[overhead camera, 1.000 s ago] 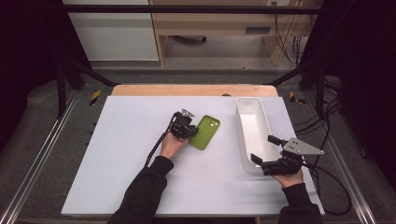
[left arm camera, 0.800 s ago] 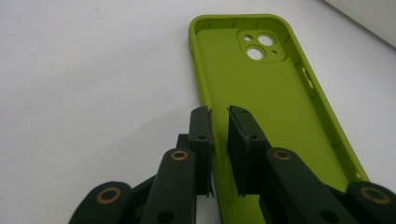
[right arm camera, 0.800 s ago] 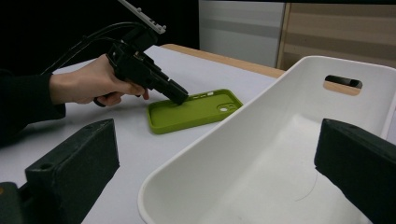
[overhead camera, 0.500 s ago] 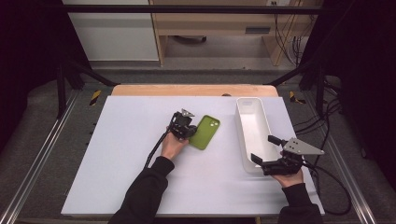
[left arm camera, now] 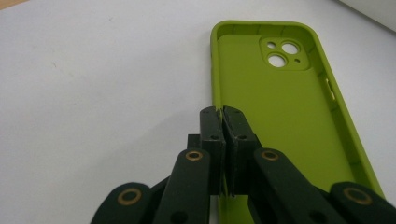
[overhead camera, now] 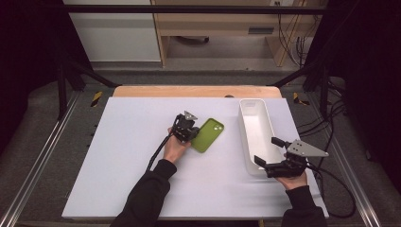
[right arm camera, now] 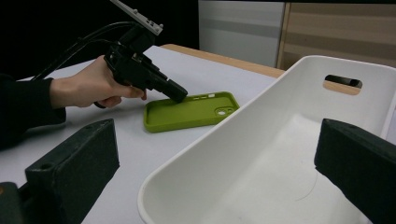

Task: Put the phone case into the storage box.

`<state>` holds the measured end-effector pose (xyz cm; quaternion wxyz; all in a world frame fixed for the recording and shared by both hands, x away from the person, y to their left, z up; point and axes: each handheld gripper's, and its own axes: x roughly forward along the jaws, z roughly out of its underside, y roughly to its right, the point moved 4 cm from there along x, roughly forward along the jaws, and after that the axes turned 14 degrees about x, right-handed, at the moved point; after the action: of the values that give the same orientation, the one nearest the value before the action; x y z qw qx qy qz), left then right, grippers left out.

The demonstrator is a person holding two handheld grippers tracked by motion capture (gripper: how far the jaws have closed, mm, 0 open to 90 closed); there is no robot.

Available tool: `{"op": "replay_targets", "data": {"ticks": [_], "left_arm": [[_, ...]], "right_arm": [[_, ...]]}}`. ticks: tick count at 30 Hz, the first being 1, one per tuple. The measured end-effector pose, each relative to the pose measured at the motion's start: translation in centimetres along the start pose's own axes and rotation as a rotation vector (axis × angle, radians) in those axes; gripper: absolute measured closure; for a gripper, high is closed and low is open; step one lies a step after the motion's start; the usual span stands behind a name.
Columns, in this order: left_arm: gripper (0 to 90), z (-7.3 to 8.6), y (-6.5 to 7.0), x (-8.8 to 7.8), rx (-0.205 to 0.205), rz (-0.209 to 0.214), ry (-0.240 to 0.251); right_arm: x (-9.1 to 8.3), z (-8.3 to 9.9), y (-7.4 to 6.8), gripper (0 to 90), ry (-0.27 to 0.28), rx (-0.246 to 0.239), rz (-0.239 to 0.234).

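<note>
We have the left gripper (overhead camera: 189,134) clamped on the long side wall of the green phone case (left arm camera: 280,121); its jaws have just been closing and now pinch that rim between the pads. The case lies flat, open side up, mid-table, well left of the white bin (overhead camera: 257,135). Grasp step looks done; next we judge a lift and carry to the bin, keeping the thin, flexible rim from slipping. Our right gripper (overhead camera: 280,161) sits at the bin's near end, jaws spread wide, holding nothing. The surface is a pale white table (overhead camera: 118,165) with a wooden edge at the far side, on a metal frame, dark room around it, cabinets behind.
</note>
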<state>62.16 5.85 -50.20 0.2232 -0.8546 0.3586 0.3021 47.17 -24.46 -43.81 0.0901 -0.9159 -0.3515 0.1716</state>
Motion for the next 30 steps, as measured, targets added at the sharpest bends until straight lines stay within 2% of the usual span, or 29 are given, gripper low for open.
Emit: {"op": "replay_targets", "data": {"ticks": [8, 17, 26, 30], "left_arm": [[87.6, -0.5, 0.0, -1.0, 0.001, -0.011, 0.039], [87.5, -1.1, -0.3, -3.1, 0.004, -0.034, 0.088], [87.6, -1.0, -0.7, -5.2, -0.004, -0.037, 0.129], [87.6, -1.0, -0.8, -6.2, 0.004, -0.042, 0.145]], "right_arm": [[0.0, 0.0, 0.0, 0.3, 0.002, 0.003, -0.004], [-0.1, -0.1, 0.0, 0.3, 0.005, 0.004, -0.002], [-0.1, -0.1, 0.0, 0.3, 0.002, 0.006, 0.002], [-0.1, -0.1, 0.0, 0.3, 0.0, 0.008, 0.006]]}}
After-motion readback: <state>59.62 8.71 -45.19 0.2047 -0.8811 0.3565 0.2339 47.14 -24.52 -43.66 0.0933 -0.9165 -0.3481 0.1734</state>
